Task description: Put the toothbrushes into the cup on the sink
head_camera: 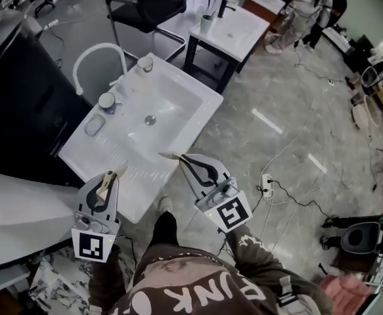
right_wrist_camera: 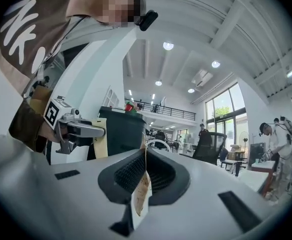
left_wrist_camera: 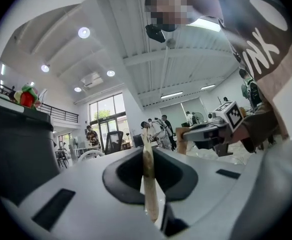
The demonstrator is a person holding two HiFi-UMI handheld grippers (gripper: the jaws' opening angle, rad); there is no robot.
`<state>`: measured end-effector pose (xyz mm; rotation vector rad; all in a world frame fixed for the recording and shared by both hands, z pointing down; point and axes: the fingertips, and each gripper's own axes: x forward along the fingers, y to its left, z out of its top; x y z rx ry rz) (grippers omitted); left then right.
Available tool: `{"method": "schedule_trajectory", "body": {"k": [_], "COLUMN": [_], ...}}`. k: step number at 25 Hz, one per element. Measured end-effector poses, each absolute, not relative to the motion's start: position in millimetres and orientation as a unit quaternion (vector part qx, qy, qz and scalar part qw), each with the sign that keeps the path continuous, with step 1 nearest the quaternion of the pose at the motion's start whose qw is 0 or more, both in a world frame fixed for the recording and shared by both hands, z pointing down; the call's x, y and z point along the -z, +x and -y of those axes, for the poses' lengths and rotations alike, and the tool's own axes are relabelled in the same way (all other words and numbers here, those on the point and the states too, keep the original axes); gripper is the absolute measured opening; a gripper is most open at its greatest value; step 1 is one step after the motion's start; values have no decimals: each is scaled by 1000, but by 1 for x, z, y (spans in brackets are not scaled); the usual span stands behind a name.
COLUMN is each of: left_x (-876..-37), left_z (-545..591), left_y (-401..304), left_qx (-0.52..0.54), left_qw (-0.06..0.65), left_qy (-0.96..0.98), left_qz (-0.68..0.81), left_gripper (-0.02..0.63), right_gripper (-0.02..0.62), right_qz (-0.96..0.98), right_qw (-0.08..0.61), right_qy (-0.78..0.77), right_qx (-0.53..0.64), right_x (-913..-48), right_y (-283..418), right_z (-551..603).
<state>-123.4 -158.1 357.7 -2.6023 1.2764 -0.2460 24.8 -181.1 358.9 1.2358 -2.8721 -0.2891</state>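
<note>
A white sink (head_camera: 178, 120) with a curved white faucet (head_camera: 98, 54) stands ahead of me. On its rim are two cups, one by the far corner (head_camera: 145, 63) and one nearer the faucet base (head_camera: 106, 101). I cannot make out any toothbrush. My left gripper (head_camera: 119, 172) hovers over the sink's near left edge, its jaws shut with the tan pads (left_wrist_camera: 147, 169) pressed together and nothing between them. My right gripper (head_camera: 167, 155) hangs over the near right edge, also shut and empty, pads (right_wrist_camera: 141, 191) touching. Each gripper shows in the other's view: right gripper (left_wrist_camera: 206, 131), left gripper (right_wrist_camera: 78, 129).
A small soap dish (head_camera: 94, 125) lies on the sink's left rim. A black cabinet (head_camera: 20, 104) stands to the left, a black chair (head_camera: 148, 5) behind. A second small sink (head_camera: 234, 28) with a cup (head_camera: 206, 23) stands farther back. People stand at the back right (head_camera: 309, 5). Cables and a power strip (head_camera: 265, 186) lie on the floor.
</note>
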Motion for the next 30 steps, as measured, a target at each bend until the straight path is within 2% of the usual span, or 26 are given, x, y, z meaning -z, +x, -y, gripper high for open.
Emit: {"method": "schedule_trajectory", "body": {"k": [9, 16, 30], "left_x": [-383, -402, -423], "left_z": [220, 218, 249], "left_y": [-139, -143, -180], "left_qx": [74, 82, 96], "left_qw": [93, 73, 53], "left_qy": [-885, -880, -863], "left_qz": [-450, -461, -492], "left_gripper": [29, 29, 30], "right_gripper": [13, 13, 14], "right_qz": [909, 899, 894], "right_qw": [49, 42, 85], "right_qy": [385, 397, 412], "right_qx": [149, 181, 153], "right_x": [-369, -359, -432], "right_y": [0, -8, -40], "right_z": [311, 403, 556]}}
